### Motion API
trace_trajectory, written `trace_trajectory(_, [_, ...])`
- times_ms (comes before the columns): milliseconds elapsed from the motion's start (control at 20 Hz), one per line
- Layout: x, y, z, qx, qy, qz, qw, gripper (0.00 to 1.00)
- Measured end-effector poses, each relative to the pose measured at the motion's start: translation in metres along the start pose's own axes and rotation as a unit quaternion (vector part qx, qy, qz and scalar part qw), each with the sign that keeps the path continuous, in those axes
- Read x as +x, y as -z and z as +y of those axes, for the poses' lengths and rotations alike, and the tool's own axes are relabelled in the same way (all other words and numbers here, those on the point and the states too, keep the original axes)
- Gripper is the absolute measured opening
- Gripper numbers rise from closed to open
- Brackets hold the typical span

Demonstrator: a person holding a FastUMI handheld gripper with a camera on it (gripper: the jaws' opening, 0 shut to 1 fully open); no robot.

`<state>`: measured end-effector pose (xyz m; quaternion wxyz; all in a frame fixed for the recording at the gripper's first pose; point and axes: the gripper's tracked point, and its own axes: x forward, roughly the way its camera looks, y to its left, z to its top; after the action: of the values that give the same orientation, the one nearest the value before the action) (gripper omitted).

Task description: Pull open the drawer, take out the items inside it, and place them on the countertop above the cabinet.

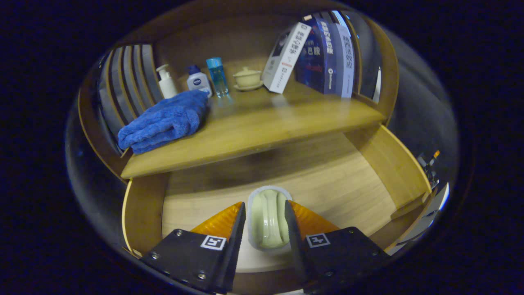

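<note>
Drawer [368,180] pulled open under the countertop [262,123], pale green soap in a clear wrapper [268,219] lying inside it, gripper [266,205] fingers clamped on its two sides, blue towel [166,121] folded on the countertop, bottles and books behind.

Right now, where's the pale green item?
In the gripper view, the pale green item lies on the floor of the open drawer, between the tool fingers, which flank its sides, below the countertop holding the blue towel.

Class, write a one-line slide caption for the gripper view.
Tongs straddle a pale green soap bar in its clear wrapper inside the open wooden drawer, below the countertop.
</note>
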<state>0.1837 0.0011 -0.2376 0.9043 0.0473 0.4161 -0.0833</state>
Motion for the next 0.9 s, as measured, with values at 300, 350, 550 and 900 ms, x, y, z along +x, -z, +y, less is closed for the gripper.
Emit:
trace_trajectory(300, [0.019,0.018,-0.009,-0.017,0.018,0.035,0.999,0.35])
trace_trajectory(350, [0.021,0.018,-0.01,-0.015,0.018,0.033,0.999,0.24])
trace_trajectory(550, [0.014,0.016,-0.01,-0.015,0.016,0.022,1.0,0.17])
trace_trajectory(900, [0.016,0.019,-0.024,-0.019,0.049,0.006,0.999,0.17])
